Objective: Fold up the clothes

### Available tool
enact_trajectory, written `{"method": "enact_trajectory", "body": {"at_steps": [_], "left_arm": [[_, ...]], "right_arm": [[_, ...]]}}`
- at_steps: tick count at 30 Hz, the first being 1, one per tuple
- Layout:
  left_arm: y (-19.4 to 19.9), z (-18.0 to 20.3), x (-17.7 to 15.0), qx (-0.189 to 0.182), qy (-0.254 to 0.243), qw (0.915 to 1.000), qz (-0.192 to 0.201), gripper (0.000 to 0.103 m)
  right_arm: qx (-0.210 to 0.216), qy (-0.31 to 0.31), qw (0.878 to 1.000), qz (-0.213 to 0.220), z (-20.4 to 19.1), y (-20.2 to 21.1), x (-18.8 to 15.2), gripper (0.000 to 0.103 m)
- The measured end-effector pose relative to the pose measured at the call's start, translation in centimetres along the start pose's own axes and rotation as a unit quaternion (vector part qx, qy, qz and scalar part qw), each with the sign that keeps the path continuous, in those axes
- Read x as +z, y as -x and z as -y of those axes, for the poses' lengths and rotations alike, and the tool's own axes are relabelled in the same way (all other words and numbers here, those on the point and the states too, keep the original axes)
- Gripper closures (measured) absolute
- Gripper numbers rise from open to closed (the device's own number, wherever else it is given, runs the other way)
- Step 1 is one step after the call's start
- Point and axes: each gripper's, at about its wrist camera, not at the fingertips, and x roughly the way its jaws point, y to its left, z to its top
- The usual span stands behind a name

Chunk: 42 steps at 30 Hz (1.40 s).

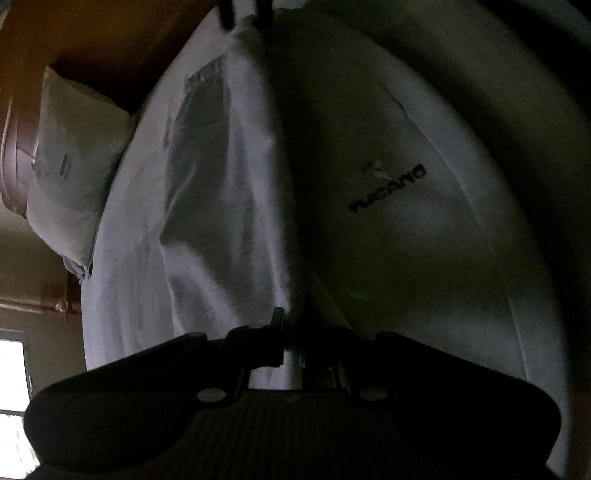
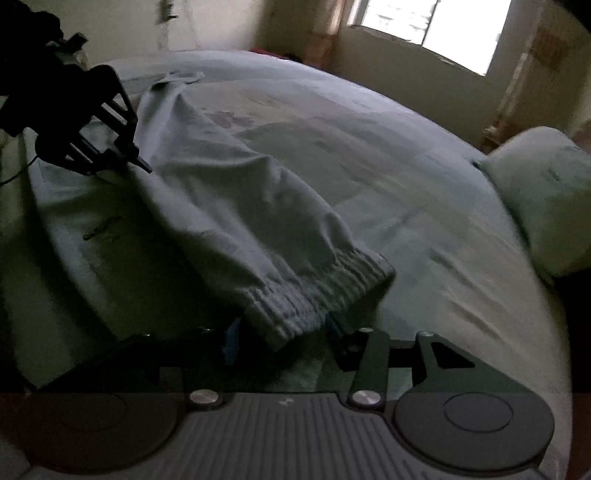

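Observation:
Light grey sweatpants (image 2: pixel 221 192) lie on a bed, with one leg raised and stretched between my two grippers. In the right wrist view, the ribbed elastic cuff (image 2: pixel 314 295) sits between the fingers of my right gripper (image 2: pixel 284 332), which is shut on it. My left gripper (image 2: pixel 142 164) pinches the other end of that leg at the far left. In the left wrist view, my left gripper (image 1: pixel 293 332) is shut on a fold of the sweatpants (image 1: pixel 207 184). The right gripper (image 1: pixel 245 16) holds the far end at the top edge. A dark printed logo (image 1: pixel 388 188) shows on the flat part.
The bed sheet (image 2: pixel 388 155) is pale grey and spreads wide beyond the garment. A pillow (image 2: pixel 546 199) lies at the right end, and the same pillow (image 1: pixel 74 166) rests against a brown headboard (image 1: pixel 110 37). A bright window (image 2: pixel 432 22) is in the far wall.

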Motion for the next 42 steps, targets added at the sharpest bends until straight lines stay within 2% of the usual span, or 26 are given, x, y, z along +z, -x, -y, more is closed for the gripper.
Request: {"method": "enact_trajectory", "body": {"at_steps": [4,7,10,14,15,16,17,18,19,20,23,24,29,34,40,41,42], "left_arm": [[0.4,-0.4,-0.2,0.006,0.022,0.9997,0.004,0.098],[0.6,-0.9,-0.4,0.012,0.042,0.9990,0.010,0.098],[1.1,-0.9,-0.7,0.016,0.060,0.9979,0.017,0.098],[1.4,-1.0,-0.9,0.019,0.072,0.9968,0.028,0.098],[1.5,-1.0,-1.0,0.019,0.074,0.9966,0.032,0.098],[1.6,-0.9,-1.2,0.020,0.076,0.9963,0.034,0.097],[1.6,-0.9,-1.4,0.022,0.077,0.9962,0.035,0.088],[1.4,-1.1,-1.5,0.025,0.075,0.9963,0.034,0.086],[1.1,-1.3,-1.7,0.029,0.073,0.9964,0.033,0.086],[1.0,-1.3,-1.9,0.036,0.070,0.9965,0.030,0.082],[1.5,0.0,-3.6,0.071,0.061,0.9956,0.012,0.060],[1.3,0.0,-4.3,0.077,0.066,0.9948,0.005,0.059],[0.8,0.0,-7.0,0.108,0.083,0.9902,-0.031,0.059],[-0.8,-2.0,-9.6,0.131,0.101,0.9839,-0.069,0.059],[-2.1,-2.5,-11.4,0.144,0.101,0.9784,-0.107,0.059],[-2.3,-2.6,-11.7,0.146,0.101,0.9775,-0.113,0.067],[-2.5,-2.6,-12.0,0.148,0.100,0.9765,-0.120,0.079]], "right_arm": [[-0.028,0.033,0.998,0.037,-2.9,1.8,1.6,0.037],[-0.017,0.073,0.995,0.060,-6.1,0.0,4.4,0.037],[0.007,0.126,0.990,0.067,-10.1,-3.5,7.3,0.037],[-0.004,0.179,0.982,0.052,-14.6,-9.2,10.0,0.041],[-0.006,0.186,0.981,0.048,-15.3,-10.5,10.5,0.052],[-0.008,0.187,0.981,0.042,-15.7,-11.5,10.9,0.073],[-0.010,0.184,0.982,0.036,-15.8,-12.2,11.2,0.085],[-0.012,0.179,0.983,0.030,-15.8,-12.6,11.5,0.094],[-0.013,0.175,0.984,0.032,-15.8,-12.6,11.7,0.094],[-0.013,0.171,0.984,0.037,-15.6,-12.3,11.8,0.094],[-0.017,0.157,0.986,0.053,-15.0,-11.3,12.2,0.094],[-0.016,0.152,0.987,0.056,-14.8,-11.0,12.4,0.094],[-0.008,0.141,0.988,0.059,-14.3,-10.2,13.1,0.094],[-0.005,0.139,0.989,0.054,-13.9,-10.5,13.3,0.094],[0.002,0.137,0.990,0.044,-13.7,-10.9,13.1,0.094],[0.003,0.138,0.990,0.043,-13.8,-10.9,13.0,0.094],[0.003,0.139,0.989,0.043,-14.0,-10.8,12.9,0.094]]}}
